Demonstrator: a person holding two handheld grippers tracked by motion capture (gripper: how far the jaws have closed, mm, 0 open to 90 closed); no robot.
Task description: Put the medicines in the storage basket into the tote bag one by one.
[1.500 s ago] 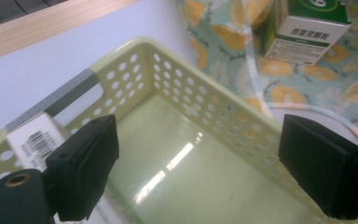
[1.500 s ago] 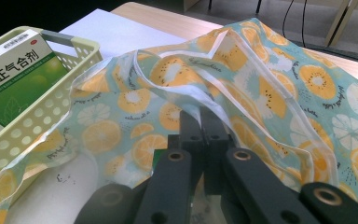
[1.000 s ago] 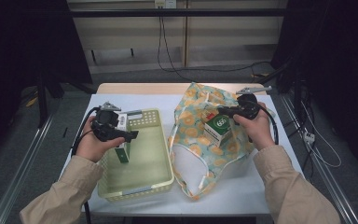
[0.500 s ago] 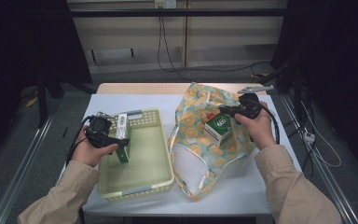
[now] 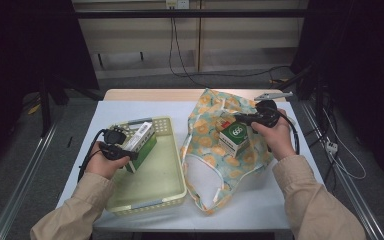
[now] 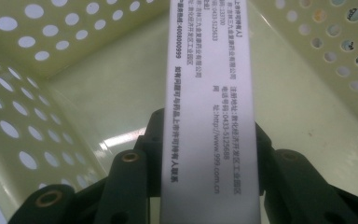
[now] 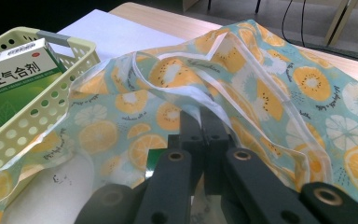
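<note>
On the table, high view: pale green basket on the left, fruit-print bag lying open-mouthed on the right, white table under both.
Progress, high view: looks like boxes are going from basket to bag. One green-and-white 999 box already sits at the bag, right by the right gripper. A second medicine box is not out of the basket yet, so I'd call it roughly halfway.
Left tongs, high view: left gripper is low in the basket and has just been closing, with the medicine box between its jaws.
Left gripper view, grip: jaws are clamped on both long faces of the medicine box, narrow white printed edge facing up. The lift is what's left.
Left gripper view, materials: smooth, stiff cardboard with crisp black print. The basket is glossy hard plastic, with round holes in the walls and a solid shiny floor.
Right gripper view, grip: jaws are pinched tight together, apparently on the bag's white-trimmed rim, propping it up.
Right gripper view, materials: the bag is thin, limp and slightly see-through, with orange and kiwi slices on teal, and it wrinkles easily. The basket corner and the green box front sit off to the left.
</note>
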